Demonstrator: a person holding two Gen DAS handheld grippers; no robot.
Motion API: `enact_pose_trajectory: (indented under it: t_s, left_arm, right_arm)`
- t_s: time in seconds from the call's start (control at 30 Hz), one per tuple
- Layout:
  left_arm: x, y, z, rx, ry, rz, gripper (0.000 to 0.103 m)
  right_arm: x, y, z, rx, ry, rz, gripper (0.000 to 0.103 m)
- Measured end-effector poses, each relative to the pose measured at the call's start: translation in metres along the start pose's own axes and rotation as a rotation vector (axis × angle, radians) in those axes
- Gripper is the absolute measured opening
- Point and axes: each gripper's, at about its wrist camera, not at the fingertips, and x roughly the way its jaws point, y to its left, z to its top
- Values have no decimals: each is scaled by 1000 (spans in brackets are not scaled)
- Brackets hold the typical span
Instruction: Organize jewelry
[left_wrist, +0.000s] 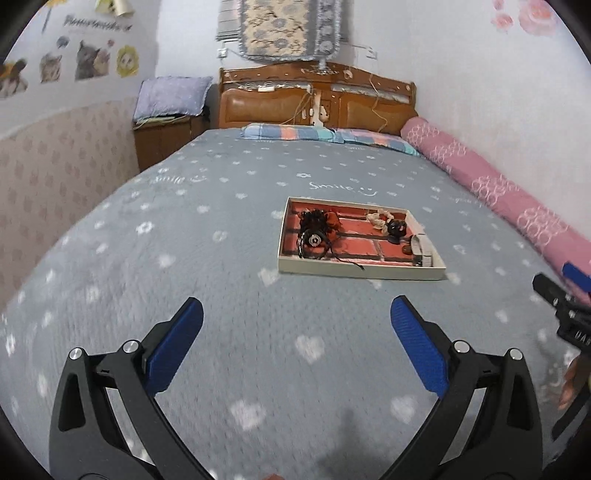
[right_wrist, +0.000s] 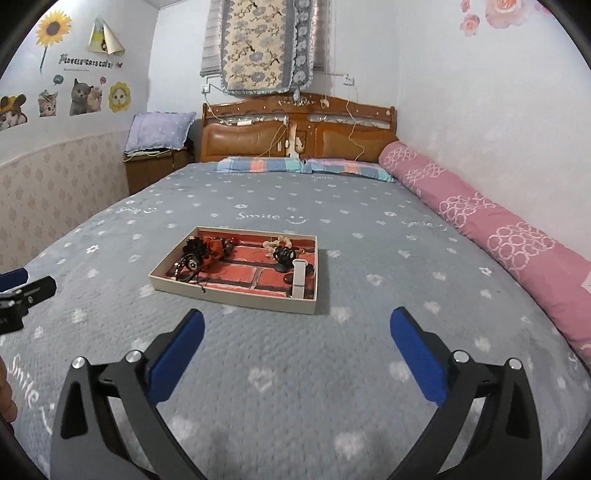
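On the far left wall the cat stickers are lining up beneath a sunflower decal, and a lilac cushion is sitting on the bedside cabinet. The left gripper is hovering low over the grey bedspread, its blue pads spreading wide with nothing between them. Ahead of it, out in the middle of the bed, the shallow tray is lying flat, its floor printed like red brick. In the tray's left end a dark tangle of jewelry with red cloth is bunching up; toward the right end a pale beaded piece is lying just beside a black round ornament, and a white band is stretching along the right wall. The right gripper is hanging just short of the tray's near edge, jaws gaping wide, gripping nothing. Along the right wall a pink bolster is running the length of the bed.
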Motion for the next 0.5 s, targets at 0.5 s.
enact_pose_trajectory:
  t_s: [0.5]
  left_arm:
    - [-105, -22, -35, 46, -136, 103, 98]
  right_arm:
    - [-107, 19, -33, -20, -84, 22, 99]
